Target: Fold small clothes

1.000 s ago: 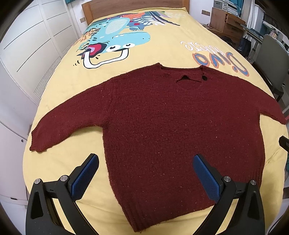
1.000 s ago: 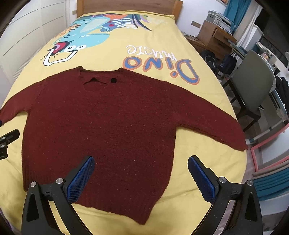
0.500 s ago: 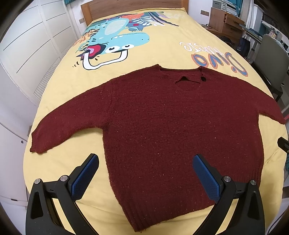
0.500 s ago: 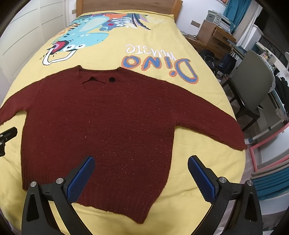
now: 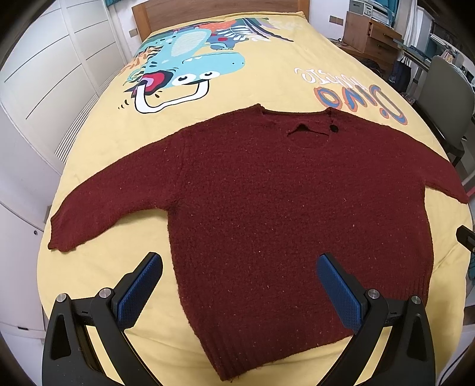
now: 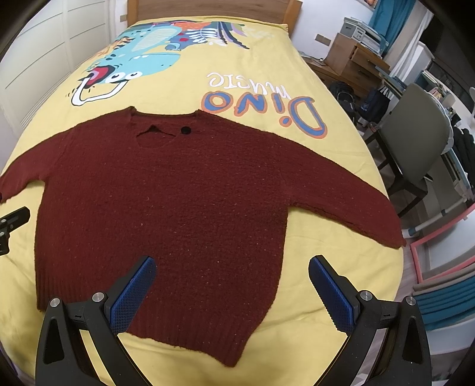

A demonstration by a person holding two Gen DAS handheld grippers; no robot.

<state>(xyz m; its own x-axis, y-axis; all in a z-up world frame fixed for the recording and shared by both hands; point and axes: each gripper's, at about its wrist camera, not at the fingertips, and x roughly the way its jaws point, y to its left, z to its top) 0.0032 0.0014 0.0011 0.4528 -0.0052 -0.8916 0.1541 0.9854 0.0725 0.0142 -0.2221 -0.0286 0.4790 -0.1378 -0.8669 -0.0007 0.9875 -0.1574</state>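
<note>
A dark red knitted sweater (image 5: 282, 202) lies flat on a yellow bedspread (image 5: 267, 86), both sleeves spread out, neckline toward the headboard and a black button by the collar. My left gripper (image 5: 239, 267) hovers open above the sweater's lower left hem, with nothing between its blue pads. In the right wrist view the same sweater (image 6: 193, 202) fills the middle, and my right gripper (image 6: 231, 267) hangs open above its lower right hem, also holding nothing. Each gripper's tip peeks into the other's view at the frame edge.
The bedspread carries a dinosaur print (image 5: 184, 71) and lettering (image 6: 264, 104). White wardrobe doors (image 5: 44, 89) run along the left. On the right stand a grey chair (image 6: 415, 142), a wooden desk (image 6: 353, 65) and bags on the floor. A wooden headboard (image 5: 216, 12) closes the far end.
Both views have drifted slightly; the sweater sits a little lower and nearer in frame. The sweater itself has not moved and both grippers stay open.
</note>
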